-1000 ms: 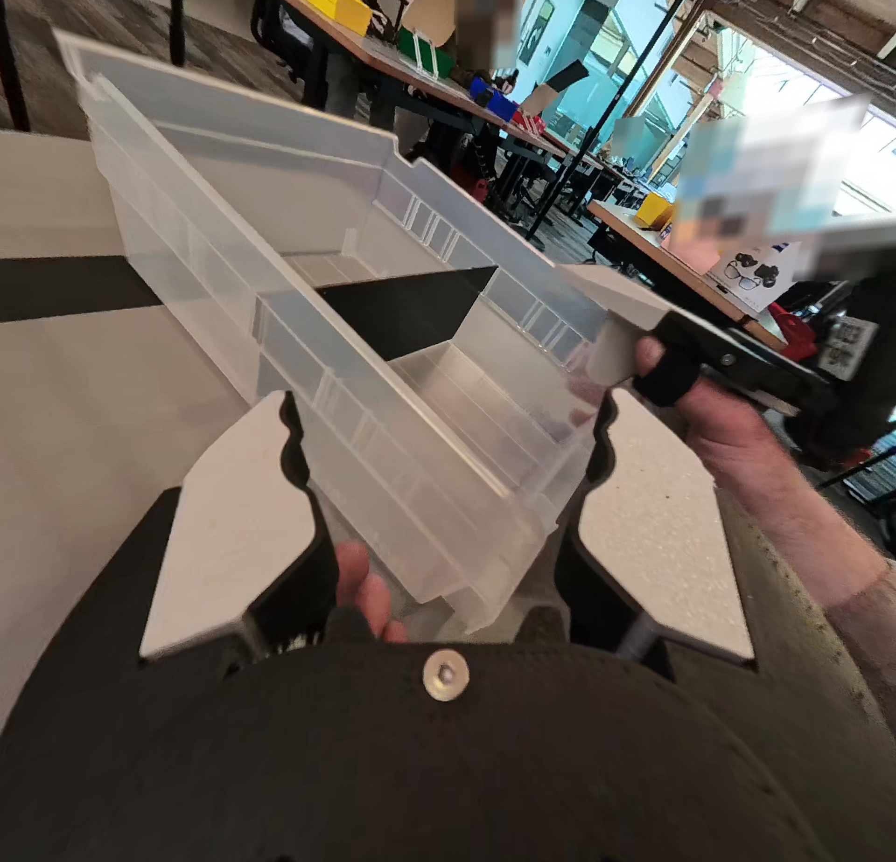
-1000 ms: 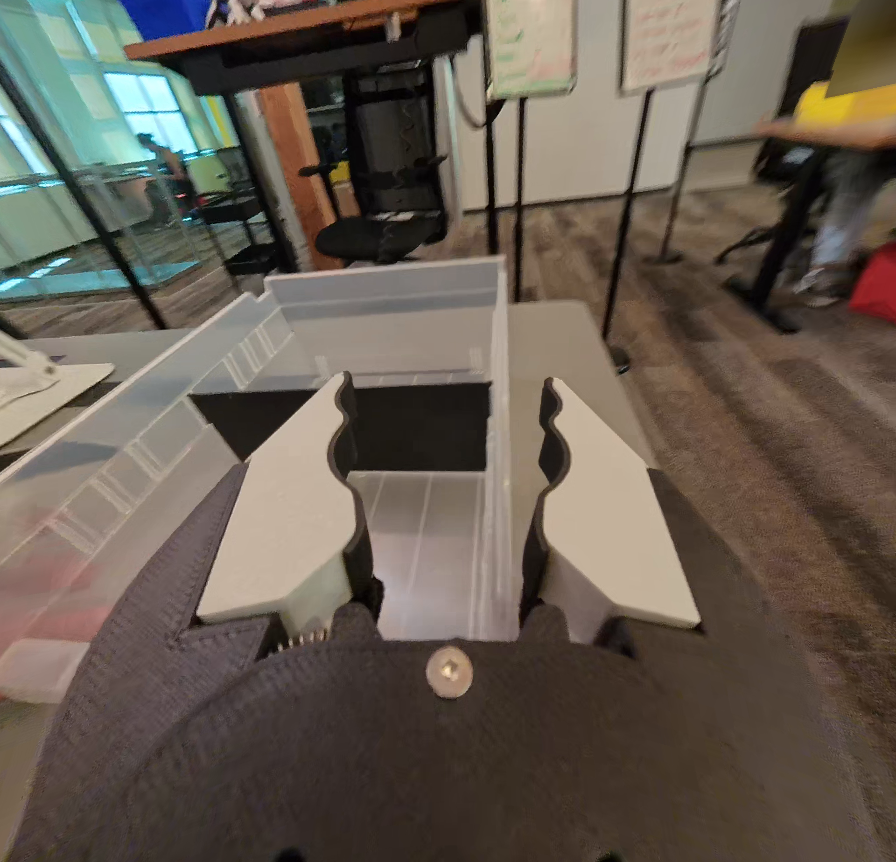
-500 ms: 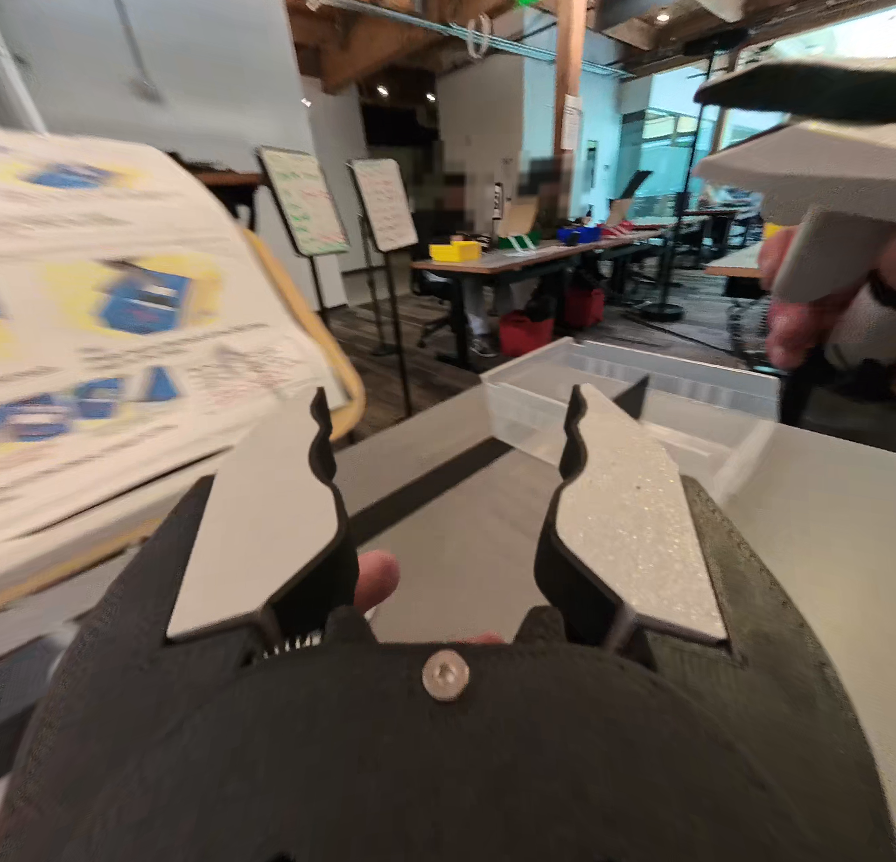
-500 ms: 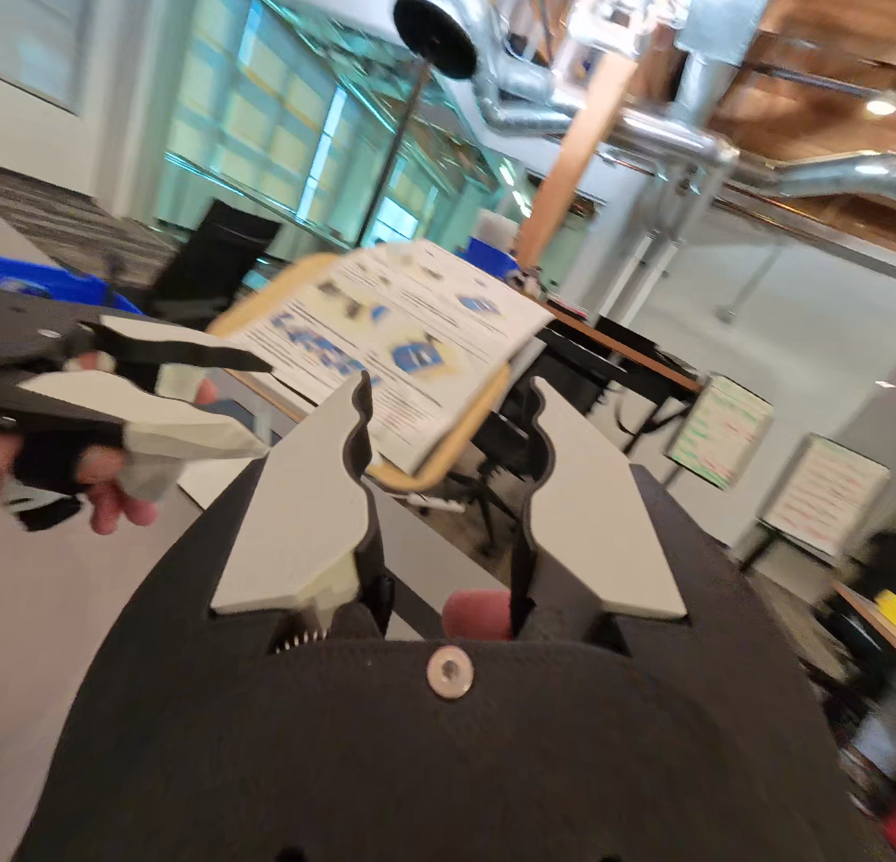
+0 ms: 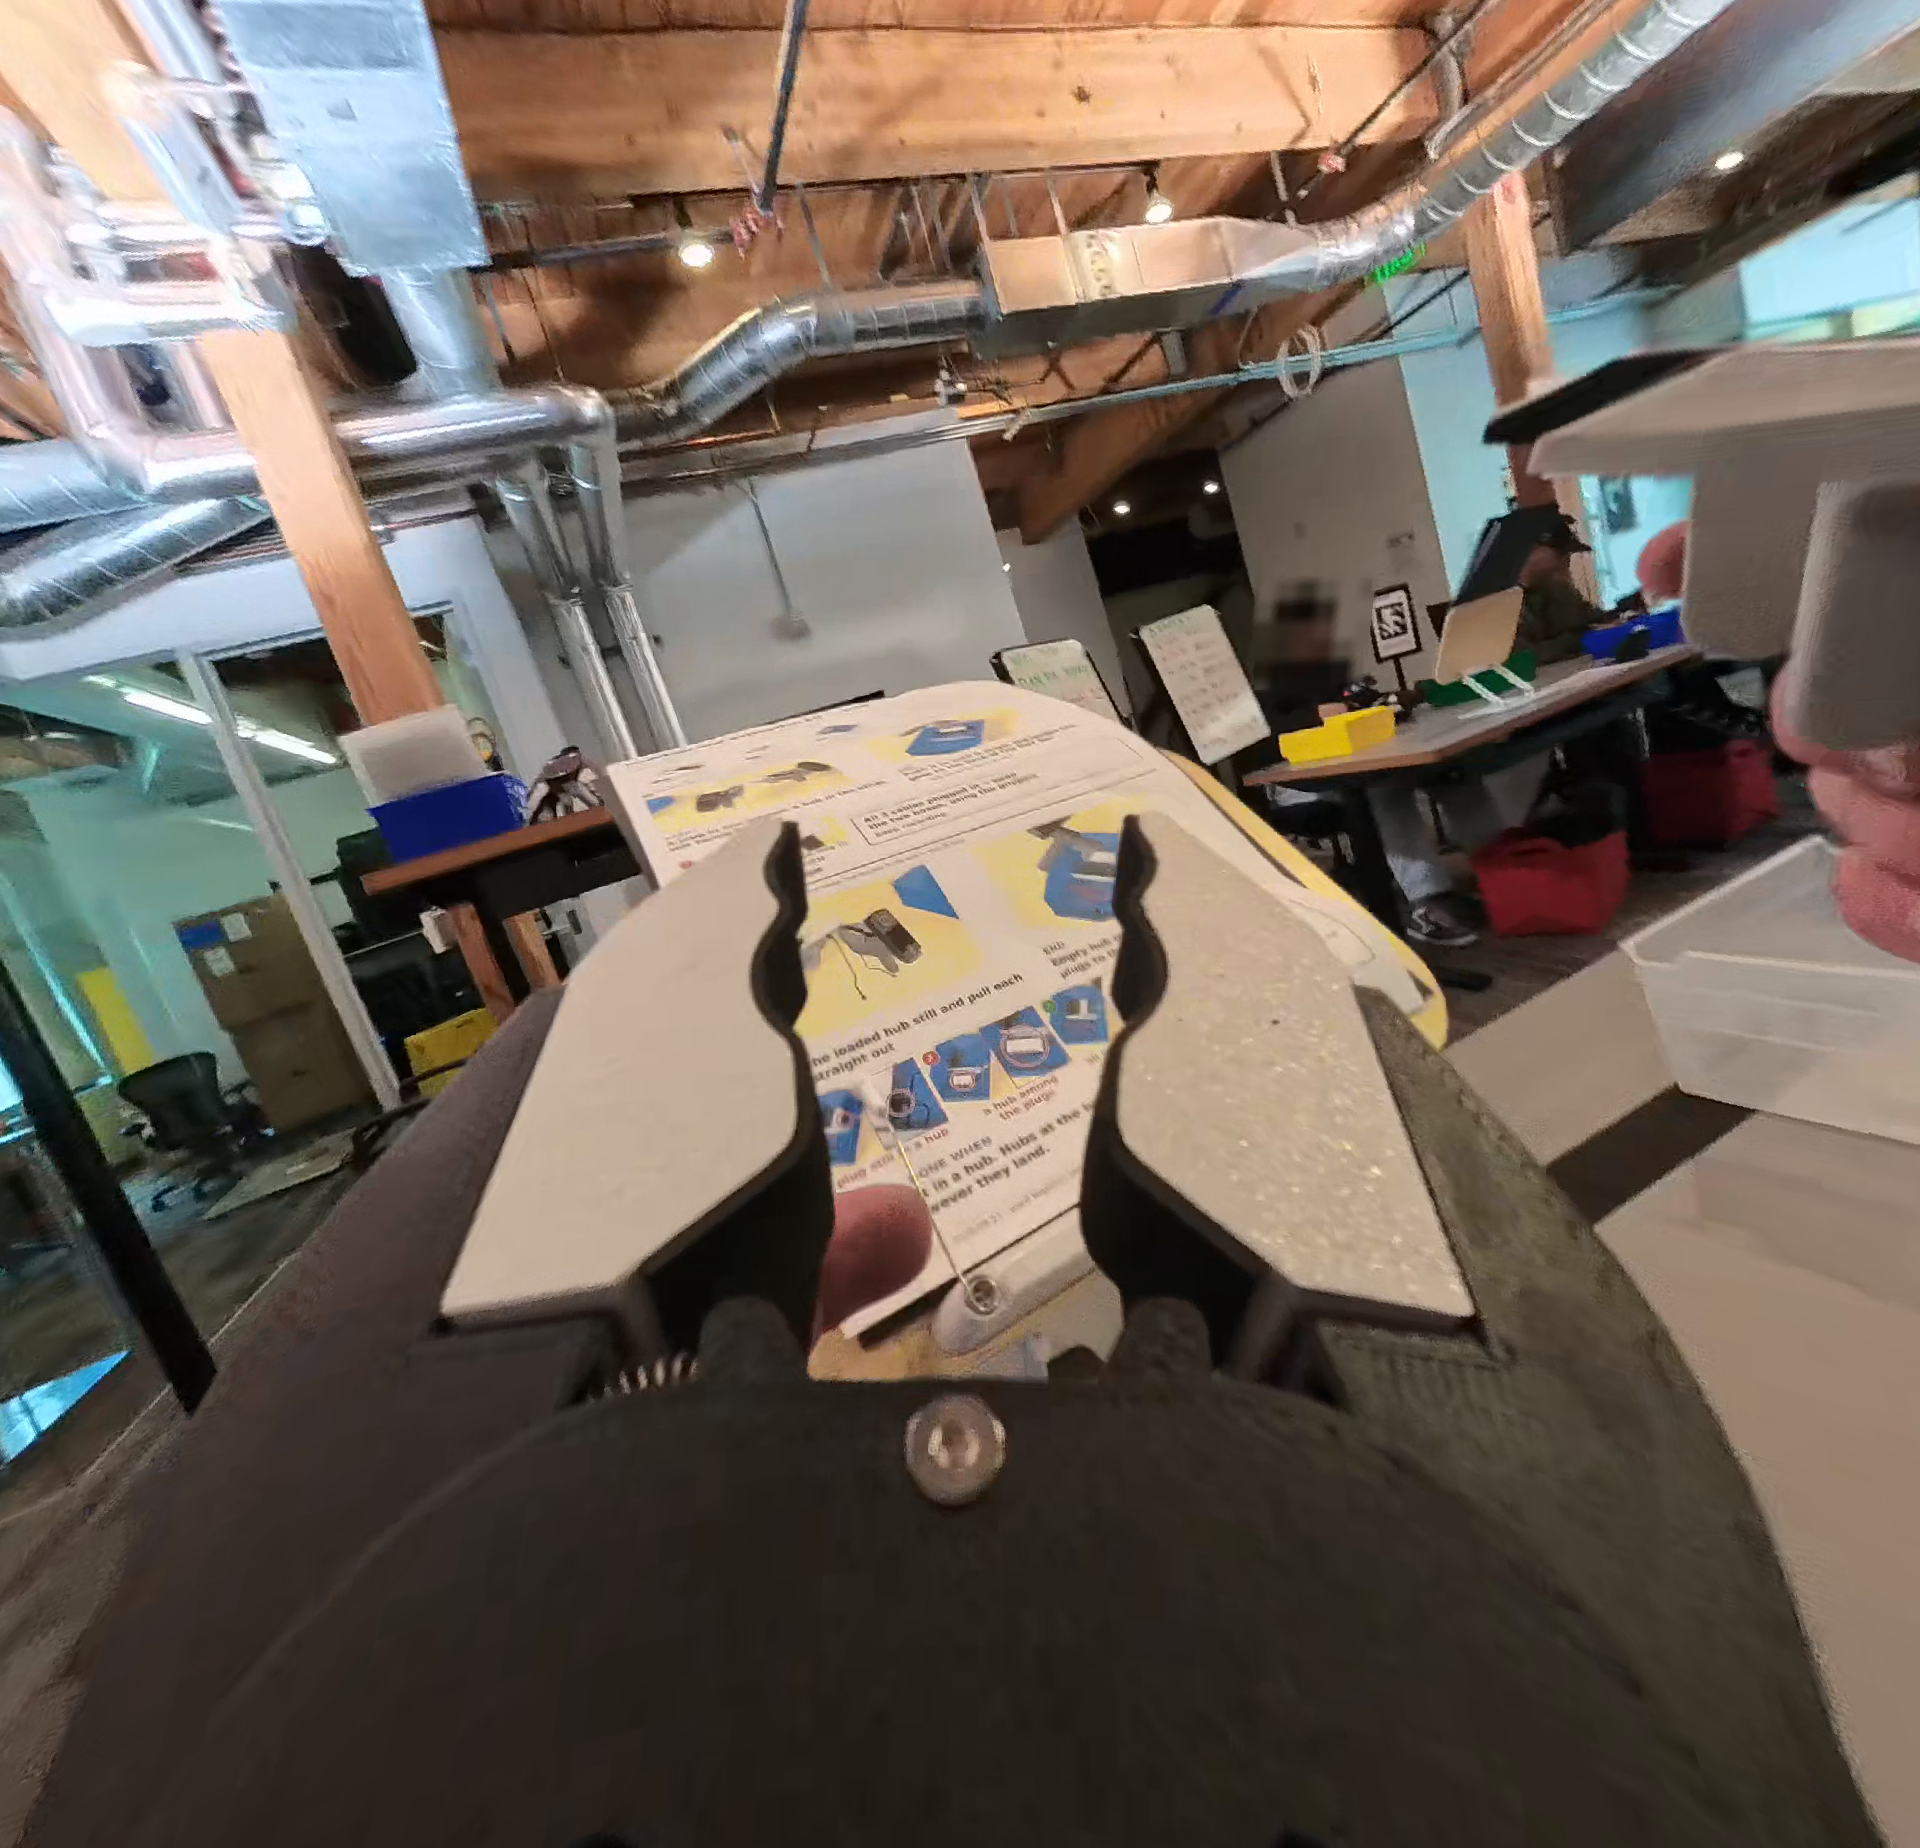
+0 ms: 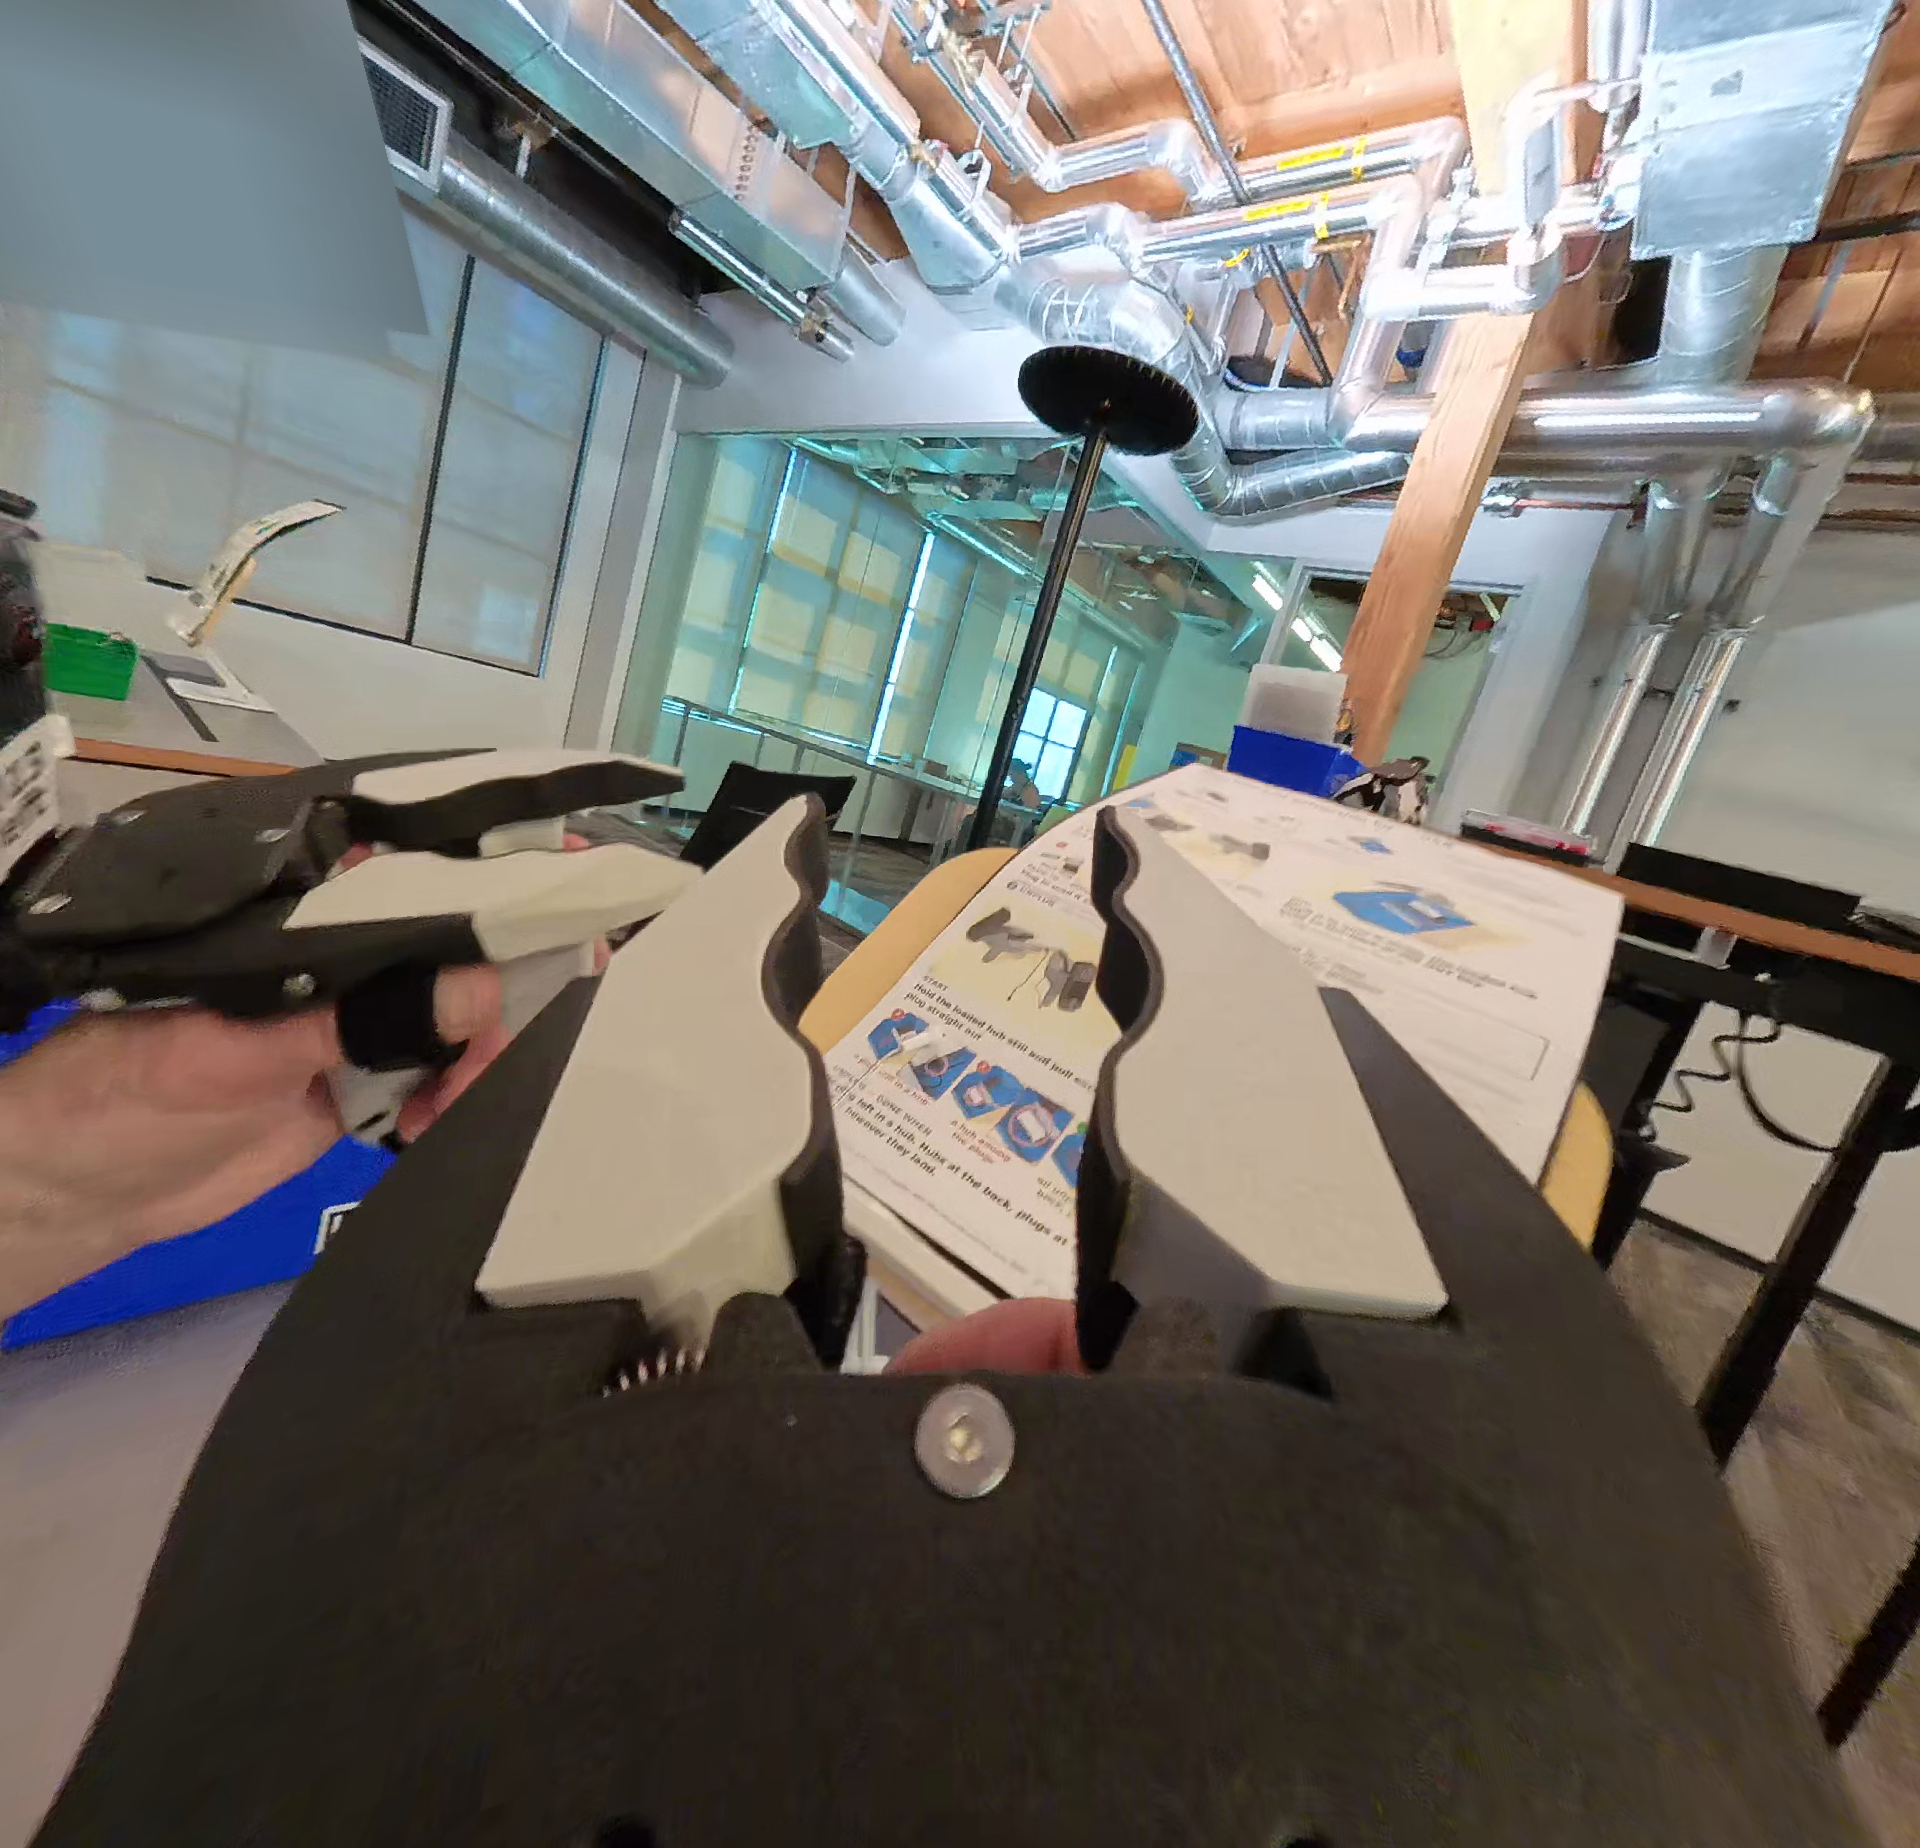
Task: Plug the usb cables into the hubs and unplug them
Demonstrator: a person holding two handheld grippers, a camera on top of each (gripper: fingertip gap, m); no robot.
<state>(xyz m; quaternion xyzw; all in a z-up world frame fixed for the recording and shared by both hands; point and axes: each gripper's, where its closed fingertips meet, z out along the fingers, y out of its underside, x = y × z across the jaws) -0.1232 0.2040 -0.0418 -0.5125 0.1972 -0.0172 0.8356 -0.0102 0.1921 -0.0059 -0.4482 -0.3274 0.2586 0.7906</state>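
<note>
**Left wrist view and right wrist view: both grippers raised, empty, facing instruction sheet**

- Left gripper: jaws spread moderately, nothing between them. Aimed at the printed instruction sheet propped on a yellowish board at the far side. Fingertip of the holding hand visible low between the finger bases.
- Right gripper: same moderate gap, holding nothing. Faces the same instruction sheet from slightly further right. Thumb tip visible at the jaw base.
- Seen from the right wrist view: left gripper at left, held level in a hand, tips apart and empty, ends just beside the right gripper's left finger in the frame.
- Seen from the left wrist view: right gripper enters at the upper right edge, mostly cropped; fingers of its holding hand at the right edge.
- Clear plastic bin on the grey table at right, beyond a black strip on the tabletop. No contents discernible through its walls.
- Blue bin at near left under the left hand; inside hidden.
- USB cables and hubs: cannot tell where from either view.
- Background: black pole with a round disc top behind the sheet, exposed ducts on a wooden ceiling, other work tables further back.
</note>
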